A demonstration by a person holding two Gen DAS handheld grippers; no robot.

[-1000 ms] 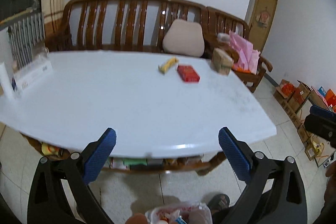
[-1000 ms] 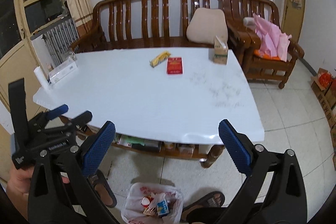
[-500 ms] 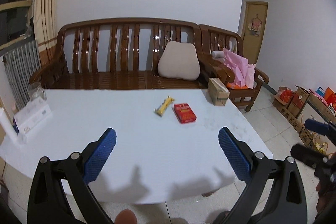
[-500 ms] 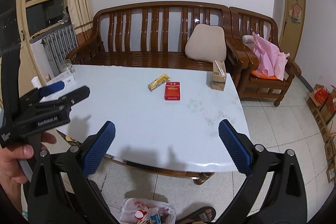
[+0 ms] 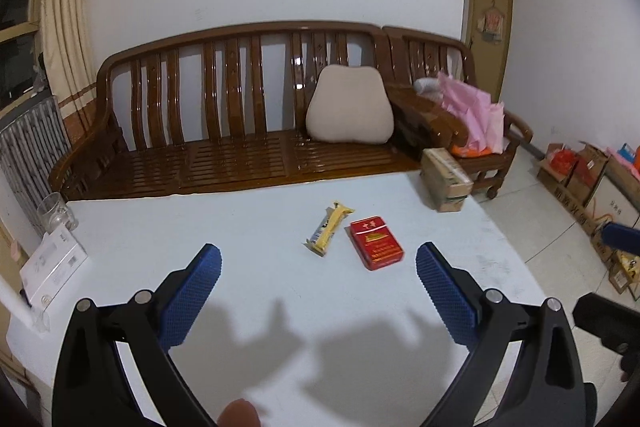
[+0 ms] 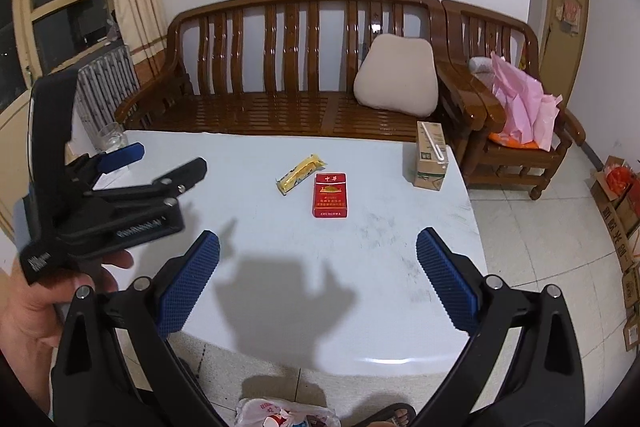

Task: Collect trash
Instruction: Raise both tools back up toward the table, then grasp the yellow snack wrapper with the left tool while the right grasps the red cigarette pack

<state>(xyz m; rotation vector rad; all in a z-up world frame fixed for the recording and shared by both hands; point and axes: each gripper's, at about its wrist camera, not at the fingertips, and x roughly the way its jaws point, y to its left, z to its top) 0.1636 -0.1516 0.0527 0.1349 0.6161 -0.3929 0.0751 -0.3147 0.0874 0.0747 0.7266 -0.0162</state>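
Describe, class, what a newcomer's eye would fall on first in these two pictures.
Probably the red packet near the middle of the white table, with a yellow wrapper just beside it on the left. Next, the brown carton at the table's far right corner, then the open left gripper and right gripper over the near edge.

Sharp, evenly lit fisheye views; claw shadows darken the table (image 5: 240, 227).

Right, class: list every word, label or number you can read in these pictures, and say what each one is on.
"中华": on the top of the red cigarette pack.
Pack's smaller lines: too small.
Yellow snack wrapper: print blurred.
Left gripper body lettering: blurred.
Drink carton, white box, floor cartons: unreadable.
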